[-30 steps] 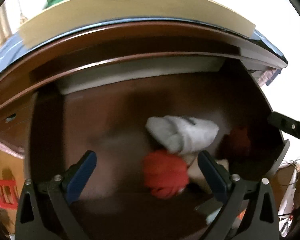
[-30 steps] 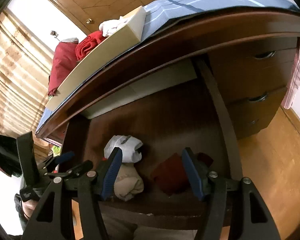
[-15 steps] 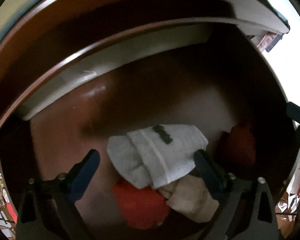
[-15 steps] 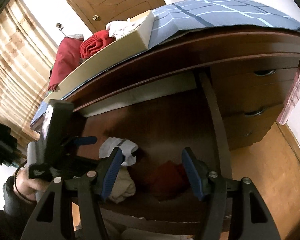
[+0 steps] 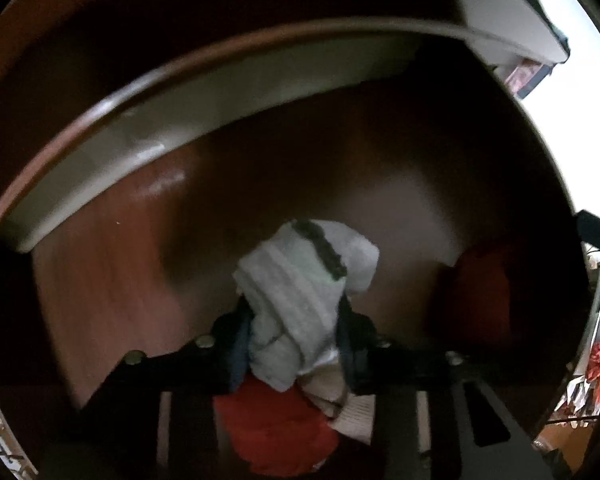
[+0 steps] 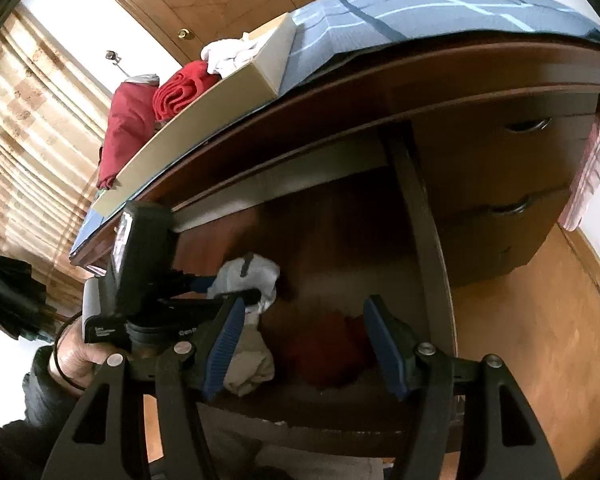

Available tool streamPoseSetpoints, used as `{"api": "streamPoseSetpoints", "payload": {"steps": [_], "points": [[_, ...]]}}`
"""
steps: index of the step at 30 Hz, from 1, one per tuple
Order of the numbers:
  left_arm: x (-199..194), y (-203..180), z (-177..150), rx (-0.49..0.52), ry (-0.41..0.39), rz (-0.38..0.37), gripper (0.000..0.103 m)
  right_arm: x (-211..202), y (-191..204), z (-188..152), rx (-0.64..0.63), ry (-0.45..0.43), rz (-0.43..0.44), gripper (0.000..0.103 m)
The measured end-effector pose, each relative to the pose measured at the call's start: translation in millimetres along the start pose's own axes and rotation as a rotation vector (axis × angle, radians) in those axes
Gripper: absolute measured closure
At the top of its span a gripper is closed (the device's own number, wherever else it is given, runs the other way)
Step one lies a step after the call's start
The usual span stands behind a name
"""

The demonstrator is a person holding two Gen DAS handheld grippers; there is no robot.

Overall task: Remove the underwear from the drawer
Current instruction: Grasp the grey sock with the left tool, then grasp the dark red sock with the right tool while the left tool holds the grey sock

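The open wooden drawer holds several pieces of underwear. My left gripper is shut on the white underwear, which has a dark label on top. Below it lie a red piece and a beige piece. A dark red piece sits at the drawer's right. In the right wrist view the left gripper pinches the white underwear. My right gripper is open and empty above the drawer's front edge, over the beige piece and the dark red piece.
A beige box with red and white clothes stands on the blue-covered top. Closed drawers are at the right. A pink cloth hangs at the far right. Curtains are at the left.
My left gripper has gone down into the drawer and shut on the white underwear. The right gripper has stayed open and hardly moved.
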State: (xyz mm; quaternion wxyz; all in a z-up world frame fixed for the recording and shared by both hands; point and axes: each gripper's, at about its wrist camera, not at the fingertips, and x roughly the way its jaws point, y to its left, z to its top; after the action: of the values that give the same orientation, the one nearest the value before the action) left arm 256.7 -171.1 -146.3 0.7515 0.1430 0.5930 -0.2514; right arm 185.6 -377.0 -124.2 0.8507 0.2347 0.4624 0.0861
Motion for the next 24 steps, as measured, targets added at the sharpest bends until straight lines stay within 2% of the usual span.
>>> {"api": "streamPoseSetpoints", "payload": {"steps": [6,9,13,17,20,24], "points": [[-41,3,-24,-0.031,-0.122,-0.056,0.068,5,0,3,0.042,0.080,0.028,0.039],[-58,5,-33,-0.040,-0.184,-0.052,0.068,10,0,3,0.078,0.109,0.041,0.039],[-76,13,-61,-0.066,-0.240,-0.046,0.068,25,10,3,0.090,0.175,0.002,0.039],[-82,14,-57,-0.087,-0.272,-0.059,0.068,42,15,5,0.114,0.246,-0.050,0.039],[-82,26,-56,-0.100,-0.298,-0.060,0.068,57,15,6,0.155,0.301,-0.057,0.039],[-95,43,-66,-0.117,-0.337,-0.062,0.068,77,13,2,0.182,0.366,-0.135,0.039]]}}
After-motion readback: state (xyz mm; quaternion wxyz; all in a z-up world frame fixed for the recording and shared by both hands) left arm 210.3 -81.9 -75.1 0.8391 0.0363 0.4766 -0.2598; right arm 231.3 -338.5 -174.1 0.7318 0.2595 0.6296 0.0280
